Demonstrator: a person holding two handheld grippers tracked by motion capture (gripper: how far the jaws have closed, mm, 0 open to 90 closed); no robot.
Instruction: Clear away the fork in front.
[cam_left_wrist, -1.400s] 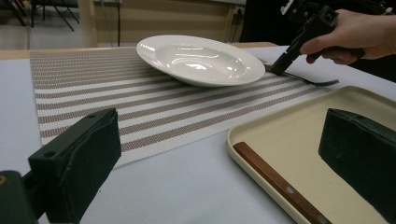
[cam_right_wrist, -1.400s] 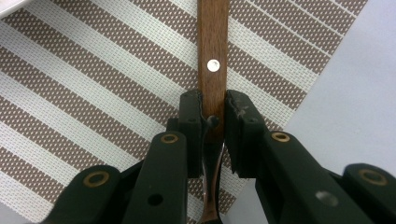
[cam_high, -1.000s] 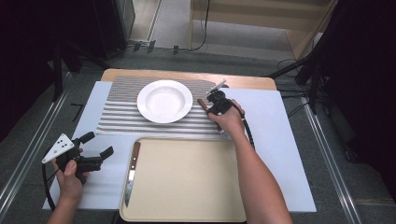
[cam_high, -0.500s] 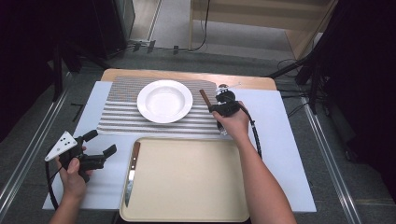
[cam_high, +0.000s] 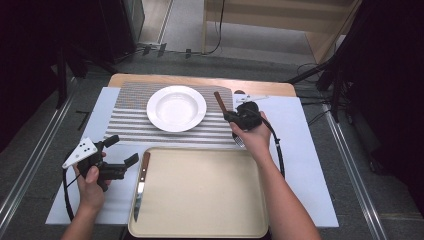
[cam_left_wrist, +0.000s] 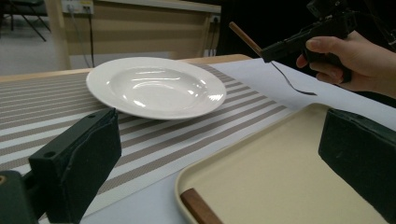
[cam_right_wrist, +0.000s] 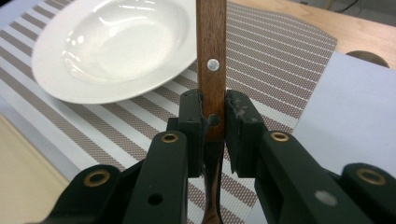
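Note:
A fork with a brown wooden handle (cam_high: 218, 101) is held off the striped placemat (cam_high: 125, 120), with my right gripper (cam_high: 231, 116) shut on it just right of the white plate (cam_high: 176, 107). In the right gripper view the pads of the right gripper (cam_right_wrist: 214, 121) pinch the handle (cam_right_wrist: 211, 60) at its lower rivet, and the plate (cam_right_wrist: 112, 46) lies beyond. My left gripper (cam_high: 124, 150) stands open at the left edge of the beige tray (cam_high: 200, 200), beside a wooden-handled knife (cam_high: 140, 185) lying in it. The left gripper (cam_left_wrist: 219, 154) holds nothing between its jaws; the fork (cam_left_wrist: 292, 84) hangs farther off.
The placemat lies on a white sheet (cam_high: 310, 165) that covers the table, with a wooden strip (cam_high: 200, 80) at the far edge. A small dark round mark (cam_right_wrist: 368, 58) sits on the wood. Dark stands and cables surround the table.
My right hand has drifted a little right and nearer with the fork, raising it off the mat. My left gripper has moved slightly up and right toward the tray's edge.

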